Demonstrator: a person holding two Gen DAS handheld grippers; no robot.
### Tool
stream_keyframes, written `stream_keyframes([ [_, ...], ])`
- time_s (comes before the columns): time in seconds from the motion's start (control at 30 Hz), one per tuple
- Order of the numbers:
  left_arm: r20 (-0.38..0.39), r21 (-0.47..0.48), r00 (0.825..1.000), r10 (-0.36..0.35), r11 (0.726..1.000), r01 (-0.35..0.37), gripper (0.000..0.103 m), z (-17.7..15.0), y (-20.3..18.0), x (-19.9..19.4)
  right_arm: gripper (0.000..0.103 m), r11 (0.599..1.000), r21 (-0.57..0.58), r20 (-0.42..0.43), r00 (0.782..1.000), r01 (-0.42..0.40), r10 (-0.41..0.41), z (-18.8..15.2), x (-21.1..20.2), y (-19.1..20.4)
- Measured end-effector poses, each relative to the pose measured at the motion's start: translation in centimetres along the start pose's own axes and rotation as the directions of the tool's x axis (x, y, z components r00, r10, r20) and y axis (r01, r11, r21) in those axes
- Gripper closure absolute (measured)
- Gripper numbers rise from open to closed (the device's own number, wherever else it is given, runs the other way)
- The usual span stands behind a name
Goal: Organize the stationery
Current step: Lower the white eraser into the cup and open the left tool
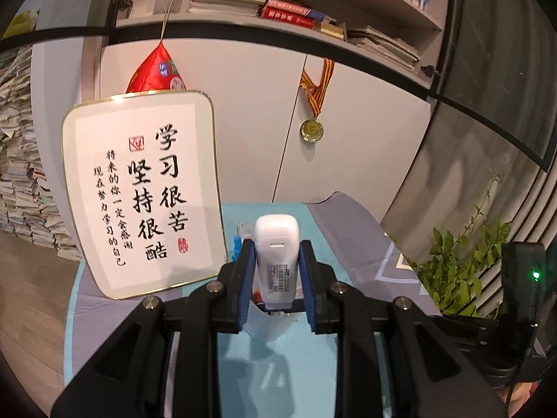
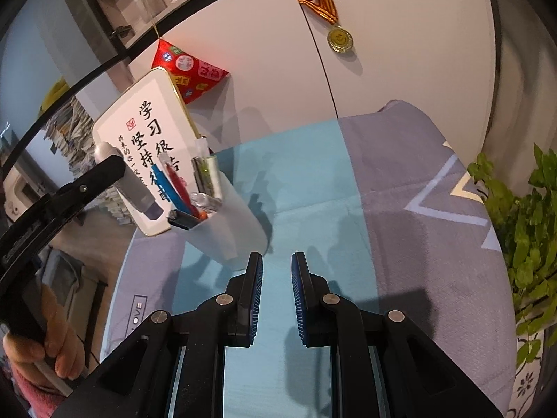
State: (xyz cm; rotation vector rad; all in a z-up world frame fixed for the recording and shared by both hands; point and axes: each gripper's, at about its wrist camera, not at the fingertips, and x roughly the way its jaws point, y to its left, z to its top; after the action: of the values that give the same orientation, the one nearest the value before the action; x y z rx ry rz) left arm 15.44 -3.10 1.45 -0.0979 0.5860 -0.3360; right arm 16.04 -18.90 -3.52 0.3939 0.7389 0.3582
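My left gripper [image 1: 277, 247] is shut on a white correction-tape dispenser [image 1: 277, 244] with a barcode label, held upright above the table. In the right wrist view the same left gripper [image 2: 111, 170] holds the grey-white dispenser [image 2: 130, 183] just left of and above a white pen cup [image 2: 229, 219]. The cup holds several pens, among them a blue one [image 2: 170, 188] and a red one [image 2: 177, 183]. My right gripper [image 2: 276, 261] is open and empty, low over the tablecloth just right of the cup.
A framed calligraphy sign [image 1: 142, 191] leans on the white cabinet [image 1: 348, 132] behind the cup. A medal [image 1: 312, 129] hangs on the cabinet door. The table has a teal and grey cloth [image 2: 400, 191]. A green plant [image 2: 522, 226] stands at the right edge.
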Motion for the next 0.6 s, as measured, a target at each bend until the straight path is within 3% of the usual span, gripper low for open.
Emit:
stream_keyframes([
  [0.6,-0.054,0.036,0.997,0.047,0.998,-0.046,0.079,-0.5,-0.3,2.7,0.085,1.000,0.028,-0.040,0.999,-0.013,0.014,-0.2,1.5,-1.1],
])
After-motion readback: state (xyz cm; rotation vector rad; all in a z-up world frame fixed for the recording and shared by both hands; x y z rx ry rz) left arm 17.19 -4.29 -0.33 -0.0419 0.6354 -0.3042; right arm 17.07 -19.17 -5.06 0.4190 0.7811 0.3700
